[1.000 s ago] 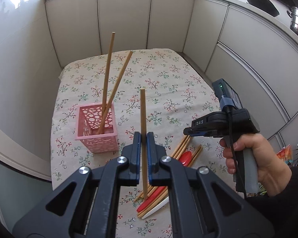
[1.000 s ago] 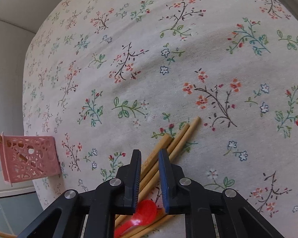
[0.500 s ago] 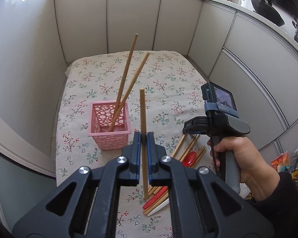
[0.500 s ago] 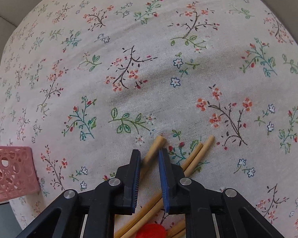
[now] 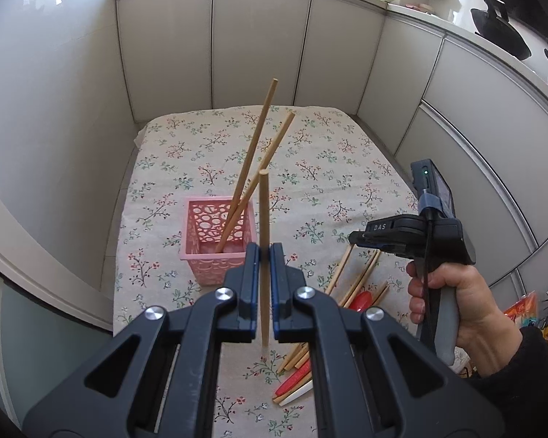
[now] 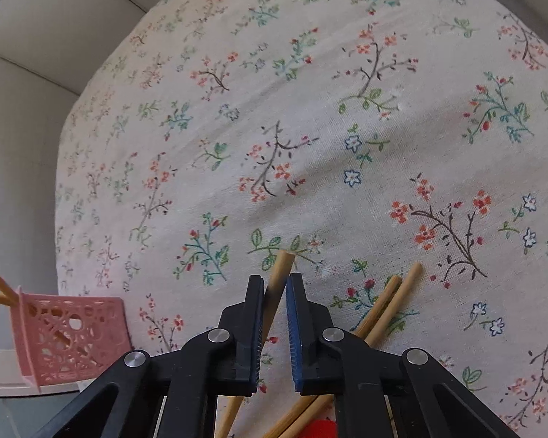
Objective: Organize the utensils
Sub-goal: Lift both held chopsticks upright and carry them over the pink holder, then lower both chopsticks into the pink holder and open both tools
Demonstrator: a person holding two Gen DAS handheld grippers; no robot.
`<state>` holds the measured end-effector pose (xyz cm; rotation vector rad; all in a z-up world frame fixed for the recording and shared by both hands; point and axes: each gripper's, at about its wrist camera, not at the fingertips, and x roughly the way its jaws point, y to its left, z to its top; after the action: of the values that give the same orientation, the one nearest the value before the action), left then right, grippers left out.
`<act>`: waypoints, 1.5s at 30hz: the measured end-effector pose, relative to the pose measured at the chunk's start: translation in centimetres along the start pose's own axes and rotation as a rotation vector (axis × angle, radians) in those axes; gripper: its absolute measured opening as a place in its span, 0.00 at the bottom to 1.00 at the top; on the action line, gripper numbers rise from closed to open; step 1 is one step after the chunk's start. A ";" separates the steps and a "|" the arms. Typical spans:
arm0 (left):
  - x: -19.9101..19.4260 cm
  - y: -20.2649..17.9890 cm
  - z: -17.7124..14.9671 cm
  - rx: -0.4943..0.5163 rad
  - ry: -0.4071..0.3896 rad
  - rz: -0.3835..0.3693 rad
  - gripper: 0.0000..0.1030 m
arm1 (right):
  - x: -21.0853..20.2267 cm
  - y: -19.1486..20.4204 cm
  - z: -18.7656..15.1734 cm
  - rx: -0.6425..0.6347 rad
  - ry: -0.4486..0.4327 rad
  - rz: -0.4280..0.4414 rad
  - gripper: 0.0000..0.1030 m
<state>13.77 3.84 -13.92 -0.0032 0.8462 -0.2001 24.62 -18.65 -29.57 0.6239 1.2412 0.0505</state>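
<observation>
Left wrist view: the left gripper (image 5: 262,255) has its fingers clenched on 1 wooden chopstick (image 5: 263,219), held upright just beside the pink basket (image 5: 215,252), which already holds 2 chopsticks (image 5: 254,168). The remaining pile (image 5: 361,284) lies on the floral worktop (image 5: 347,182) under the right gripper (image 6: 274,284), whose fingers are closing around a second chopstick (image 6: 279,273); whether the pads press it yet cannot be told.

Handling, by judgement: each chopstick is light, stiff and smooth, so it can pivot or slip between the pads. Grip near mid-length.

Compared with 1 second ago, the basket sits nearer the held chopstick, and the right fingers, then straddling the pile, now bracket a single chopstick lifted at an angle.
</observation>
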 end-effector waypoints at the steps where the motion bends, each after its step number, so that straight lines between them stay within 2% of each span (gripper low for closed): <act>1: -0.2 0.1 0.1 -0.002 -0.007 0.002 0.06 | -0.8 0.3 -0.1 -0.017 -0.015 0.014 0.10; 11: -2.6 1.0 0.4 -0.027 -0.085 0.024 0.06 | -8.3 3.2 -2.4 -0.170 -0.175 0.101 0.09; 22: -5.0 0.4 0.7 -0.014 -0.186 0.067 0.06 | -17.7 7.0 -6.0 -0.375 -0.433 0.105 0.08; 30: -7.7 1.1 2.0 -0.048 -0.315 0.109 0.06 | -22.8 9.4 -7.3 -0.461 -0.580 0.121 0.07; 34: -8.3 2.0 2.5 -0.093 -0.374 0.122 0.06 | -24.7 10.5 -8.1 -0.491 -0.624 0.157 0.07; 37: -8.6 2.2 2.9 -0.105 -0.413 0.159 0.06 | -25.6 11.3 -8.7 -0.504 -0.645 0.190 0.07; 40: -8.0 2.3 3.4 -0.117 -0.420 0.162 0.06 | -26.1 12.2 -9.1 -0.517 -0.663 0.220 0.07; 45: -5.9 2.2 4.1 -0.121 -0.372 0.158 0.06 | -25.4 13.5 -9.1 -0.520 -0.667 0.258 0.07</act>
<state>13.43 6.75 -6.96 -0.0846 0.4832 0.0024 11.73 -12.82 -2.95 0.2964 0.4622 0.3420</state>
